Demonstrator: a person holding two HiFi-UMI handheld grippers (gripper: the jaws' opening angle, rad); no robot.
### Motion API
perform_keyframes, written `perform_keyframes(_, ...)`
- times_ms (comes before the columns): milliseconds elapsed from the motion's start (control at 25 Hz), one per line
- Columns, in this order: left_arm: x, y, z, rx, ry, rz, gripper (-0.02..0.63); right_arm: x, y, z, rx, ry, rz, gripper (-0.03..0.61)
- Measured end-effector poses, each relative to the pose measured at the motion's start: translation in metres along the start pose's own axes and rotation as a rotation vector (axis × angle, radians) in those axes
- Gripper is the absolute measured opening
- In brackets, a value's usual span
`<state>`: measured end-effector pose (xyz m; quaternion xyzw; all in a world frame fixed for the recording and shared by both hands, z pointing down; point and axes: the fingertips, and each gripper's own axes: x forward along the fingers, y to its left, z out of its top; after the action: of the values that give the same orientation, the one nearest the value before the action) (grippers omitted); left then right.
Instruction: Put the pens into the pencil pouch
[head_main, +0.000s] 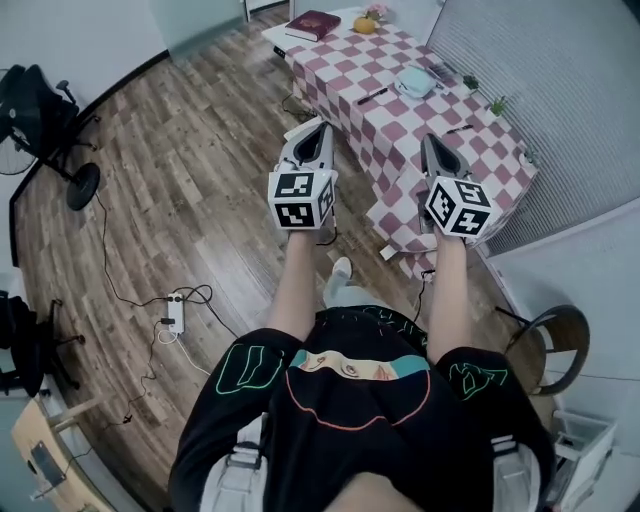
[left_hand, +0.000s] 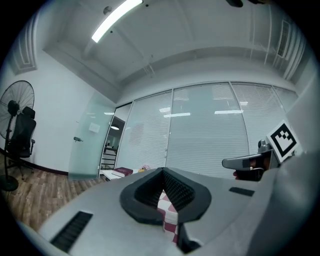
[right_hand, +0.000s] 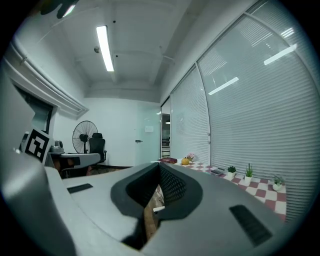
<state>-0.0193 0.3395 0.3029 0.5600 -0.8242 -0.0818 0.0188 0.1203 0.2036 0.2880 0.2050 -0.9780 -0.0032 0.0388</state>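
Both sets of jaws are pressed together with nothing in them. The left gripper (head_main: 320, 130) and right gripper (head_main: 429, 143) are held out level, pointing at the table with the red-and-white checked cloth (head_main: 490, 175). The pale teal fabric pencil pouch (head_main: 415, 82) lies on that cloth, well ahead of the right gripper. A slim black pen (head_main: 372, 96) lies just left of the pouch, and a second dark pen (head_main: 460, 128) is nearer, just right of the right gripper's tip.

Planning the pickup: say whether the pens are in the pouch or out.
Out: one pen lies on the checked table left of the pouch, a second pen nearer.
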Motion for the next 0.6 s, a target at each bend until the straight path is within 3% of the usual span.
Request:
perform_keyframes(120, 0.025, 0.001, -0.004, 0.003, 0.012, -0.005, -0.005, 0.018, -0.012, 0.0, -0.011, 0.011, -0.004, 0.003)
perform_keyframes(600, 0.107, 0.024, -0.084, -0.038, 0.188, -0.01, -0.005, 0.095, -0.065, -0.076, 0.088, 0.167, -0.029, 0.003)
